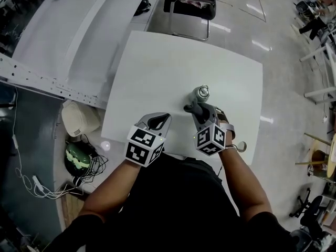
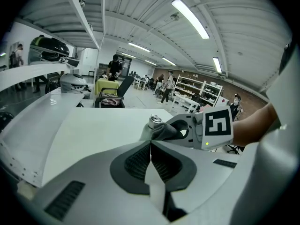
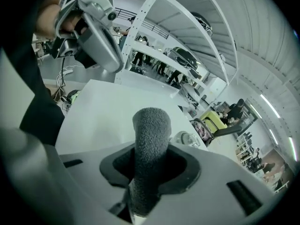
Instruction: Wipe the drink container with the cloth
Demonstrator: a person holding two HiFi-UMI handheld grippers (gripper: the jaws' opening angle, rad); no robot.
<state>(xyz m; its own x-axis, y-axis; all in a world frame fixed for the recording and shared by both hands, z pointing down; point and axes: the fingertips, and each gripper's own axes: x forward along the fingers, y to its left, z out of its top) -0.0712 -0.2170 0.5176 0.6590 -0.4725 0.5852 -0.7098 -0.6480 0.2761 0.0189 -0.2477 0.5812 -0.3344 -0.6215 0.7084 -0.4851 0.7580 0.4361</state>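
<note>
Right gripper (image 1: 196, 111) is clamped on the grey cloth (image 3: 150, 139). The cloth sticks out past the jaws, I'd guess so the soft end meets the can (image 1: 202, 92) first. The can stands upright on the table (image 1: 157, 67), just beyond the cloth. Left gripper (image 1: 159, 122) has its jaws together on nothing, sitting near-left of the can. It's probably just parked there, not steadying anything.

Plain white bench (image 1: 157, 62). Dark grey, fuzzy cloth (image 3: 150, 139). Silvery-topped drink container (image 1: 201, 92). Light grey shells and black jaw linings on left hand-held gripper (image 1: 159, 121) and right hand-held gripper (image 1: 193, 109). Their cubes (image 1: 143, 147) carry black-and-white square markers.
</note>
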